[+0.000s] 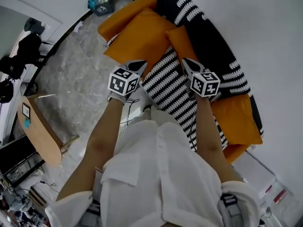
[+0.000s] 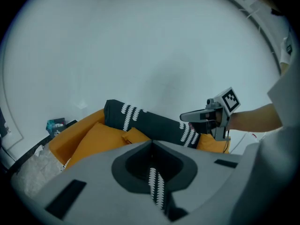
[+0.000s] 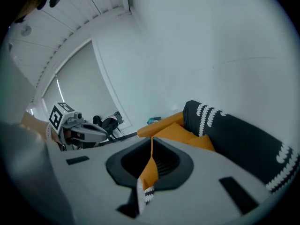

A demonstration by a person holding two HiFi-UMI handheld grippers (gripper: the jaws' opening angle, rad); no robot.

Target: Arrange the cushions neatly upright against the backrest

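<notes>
The left gripper and right gripper each pinch an upper corner of the one striped cushion, held just before the single long black cushion. Two orange cushions, one left and one right, lie against that black cushion.

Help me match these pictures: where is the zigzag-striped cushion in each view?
Head view: zigzag-striped cushion, centre.
Left gripper view: bottom centre, a sliver pinched in the jaws.
Right gripper view: bottom centre, an orange-backed corner pinched in the jaws.
Shared landmark: black patterned cushion, in all three views.
</notes>
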